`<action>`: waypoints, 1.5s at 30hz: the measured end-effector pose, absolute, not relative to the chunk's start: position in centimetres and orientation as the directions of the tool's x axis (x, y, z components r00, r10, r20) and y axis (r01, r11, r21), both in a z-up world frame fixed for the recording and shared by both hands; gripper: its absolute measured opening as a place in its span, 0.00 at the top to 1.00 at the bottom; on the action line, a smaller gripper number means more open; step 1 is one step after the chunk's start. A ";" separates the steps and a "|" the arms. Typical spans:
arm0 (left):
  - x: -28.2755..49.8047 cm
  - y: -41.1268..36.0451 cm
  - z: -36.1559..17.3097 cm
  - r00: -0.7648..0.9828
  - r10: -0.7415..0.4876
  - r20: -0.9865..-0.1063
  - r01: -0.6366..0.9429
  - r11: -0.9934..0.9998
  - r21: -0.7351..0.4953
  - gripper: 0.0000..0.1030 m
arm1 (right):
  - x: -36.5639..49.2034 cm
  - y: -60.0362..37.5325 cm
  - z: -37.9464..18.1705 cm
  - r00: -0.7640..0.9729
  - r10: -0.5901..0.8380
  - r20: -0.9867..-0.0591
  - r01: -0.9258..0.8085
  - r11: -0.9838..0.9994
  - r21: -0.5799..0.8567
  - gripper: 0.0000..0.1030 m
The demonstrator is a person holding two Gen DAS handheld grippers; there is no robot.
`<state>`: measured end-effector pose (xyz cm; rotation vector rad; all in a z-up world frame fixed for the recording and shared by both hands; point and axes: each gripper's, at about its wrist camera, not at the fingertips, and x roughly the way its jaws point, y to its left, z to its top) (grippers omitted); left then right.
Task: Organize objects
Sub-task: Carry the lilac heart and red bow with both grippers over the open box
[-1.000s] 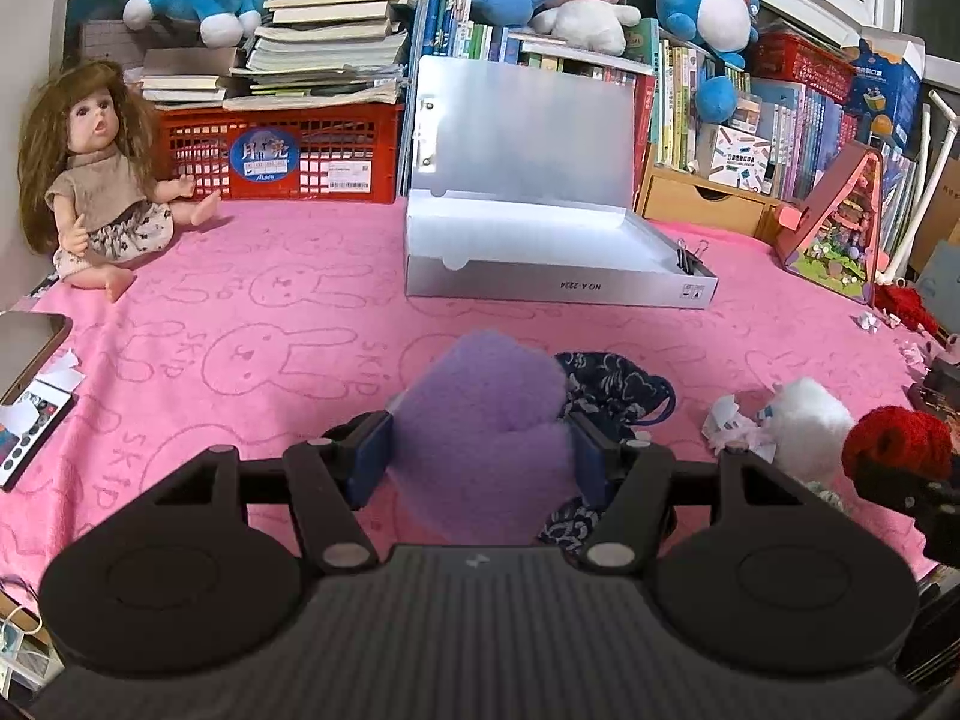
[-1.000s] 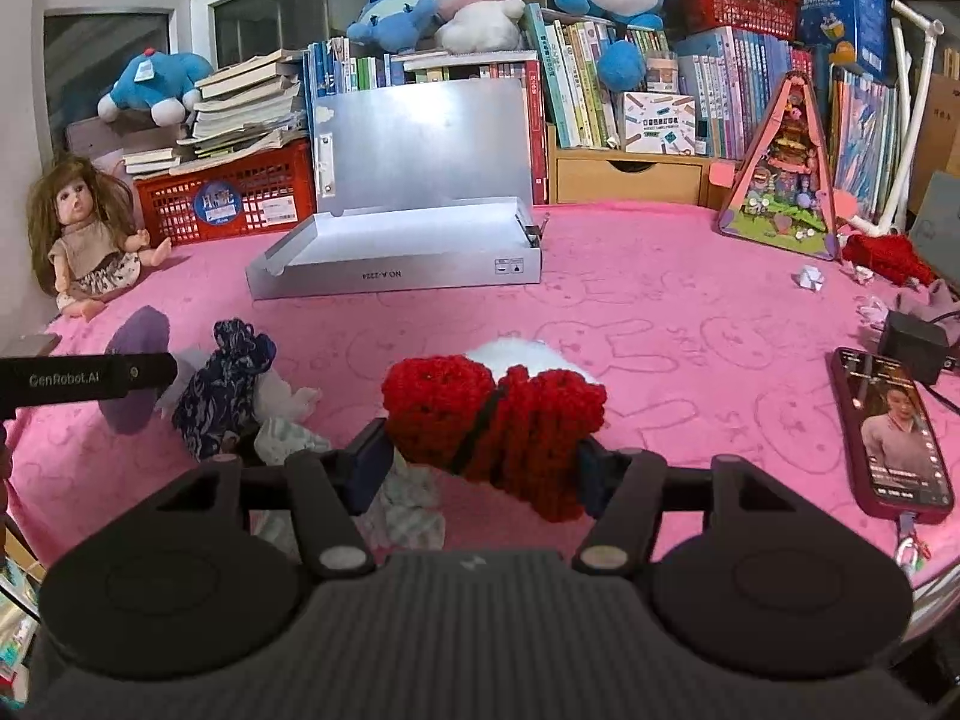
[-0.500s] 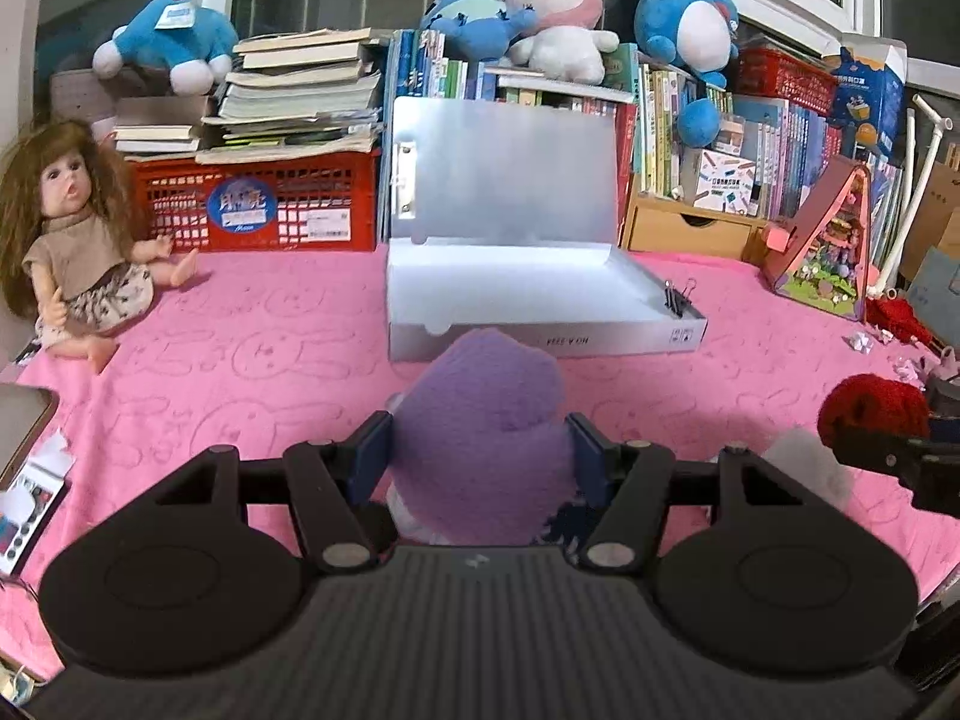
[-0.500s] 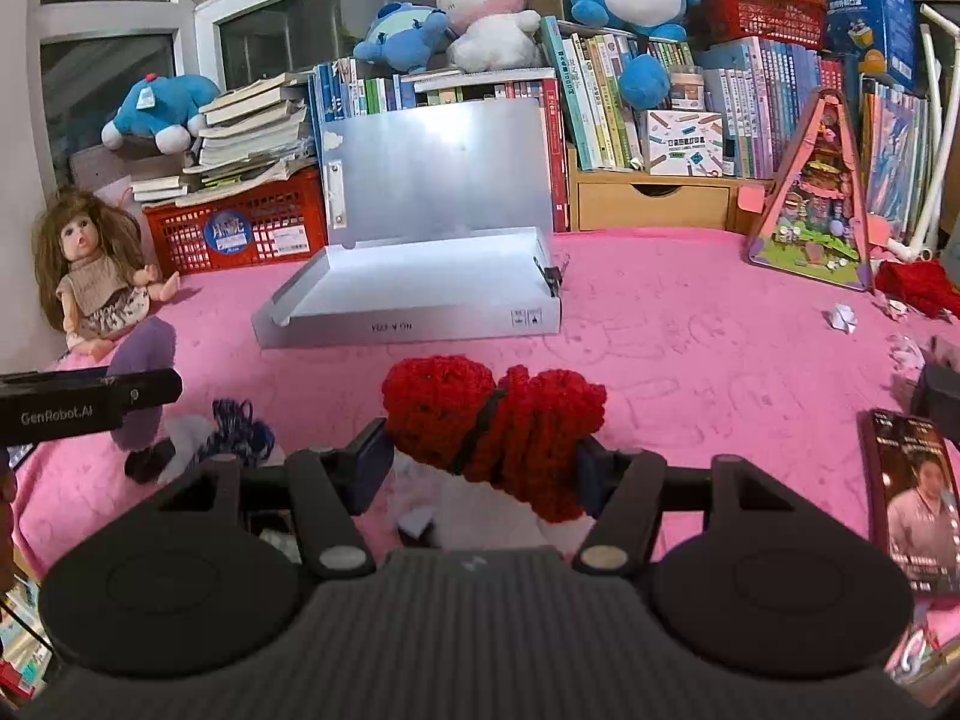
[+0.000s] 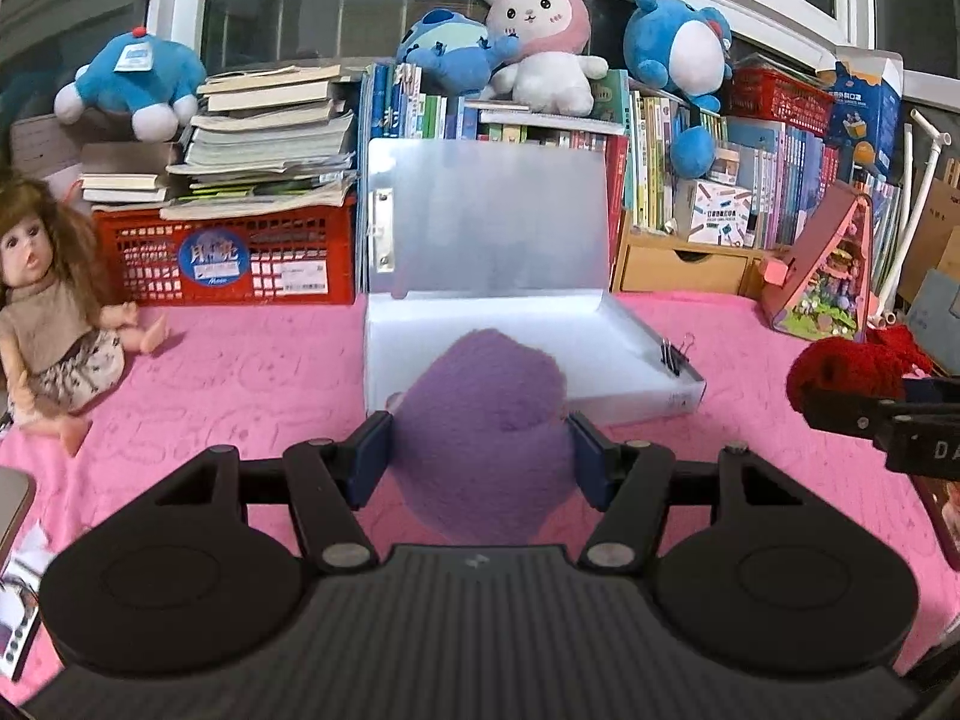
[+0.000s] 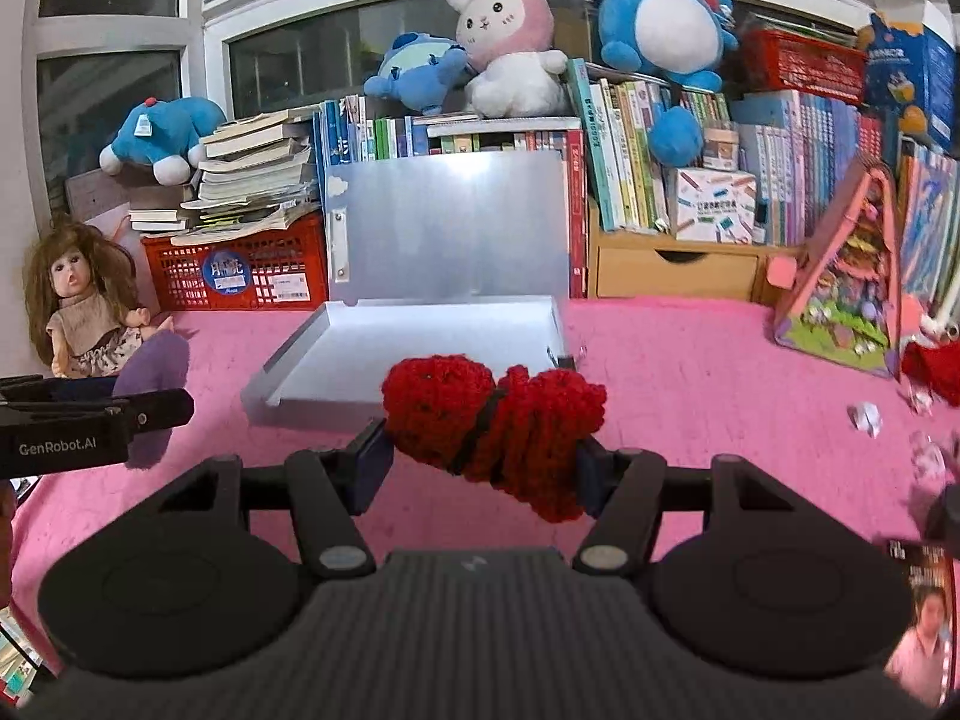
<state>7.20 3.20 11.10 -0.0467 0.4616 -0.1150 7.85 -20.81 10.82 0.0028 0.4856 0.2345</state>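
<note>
My left gripper [image 5: 480, 450] is shut on a fuzzy purple bundle [image 5: 486, 420], held above the pink cloth in front of the open grey file box [image 5: 600, 348]. My right gripper [image 6: 483, 456] is shut on a red knitted bundle [image 6: 492, 414], also lifted off the cloth, just short of the file box [image 6: 432, 342]. The box lid stands upright against the books. From the left wrist view the red bundle [image 5: 840, 369] shows at the right edge; from the right wrist view the purple bundle [image 6: 153, 384] shows at the left.
A doll [image 5: 51, 306] sits at the far left by a red crate [image 5: 234, 252] stacked with books. Plush toys [image 5: 540, 54] top a bookshelf at the back. A pink triangular toy house [image 6: 852, 276] and a phone [image 6: 924, 612] are on the right.
Both grippers rose and moved forward toward the file box, each carrying its bundle. The dark fabric and white fluff on the cloth have dropped out of view.
</note>
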 end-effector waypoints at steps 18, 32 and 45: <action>16.1 2.8 15.2 0.900 -0.082 -0.429 0.063 0.996 -0.059 0.34 | 15.6 -20.0 14.6 0.856 0.217 -0.468 -0.224 0.974 0.041 0.38; 21.9 3.5 16.4 0.898 -0.077 -0.434 0.065 0.997 -0.044 0.34 | 21.5 -19.3 16.5 0.827 0.235 -0.510 -0.268 0.963 0.009 0.38; 28.9 3.4 13.0 0.846 -0.062 -0.529 0.034 0.997 -0.063 0.34 | 28.4 -18.6 13.7 0.767 0.273 -0.581 -0.264 0.959 0.102 0.38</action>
